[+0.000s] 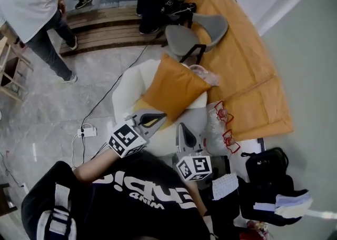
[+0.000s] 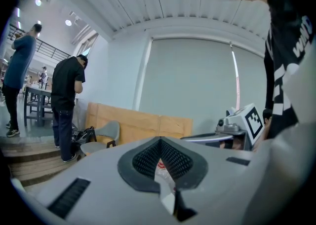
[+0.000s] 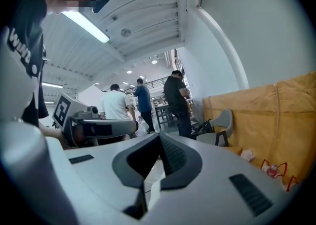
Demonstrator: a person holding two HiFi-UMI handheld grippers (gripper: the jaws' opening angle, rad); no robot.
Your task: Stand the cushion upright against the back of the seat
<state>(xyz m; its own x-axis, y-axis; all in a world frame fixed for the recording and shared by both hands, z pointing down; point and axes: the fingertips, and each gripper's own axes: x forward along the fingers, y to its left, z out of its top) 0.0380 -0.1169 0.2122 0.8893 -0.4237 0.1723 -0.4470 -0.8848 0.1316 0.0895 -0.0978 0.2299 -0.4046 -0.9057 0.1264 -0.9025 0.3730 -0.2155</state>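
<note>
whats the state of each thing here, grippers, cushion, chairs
left gripper: shut, empty
right gripper: shut, empty
cushion: propped at a tilt on the seat, neither gripper on it
seat: upright, holds only the cushion
grey chair: upright, nobody on it

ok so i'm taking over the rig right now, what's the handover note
Left gripper: shut, empty.
Right gripper: shut, empty, beside the left one in front of the seat.
Orange cushion: stands tilted on the white seat, apparently leaning on its back; neither gripper holds it.
Done: cushion looks placed.
Left: confirm that it rests against the back and doesn't slump.
</note>
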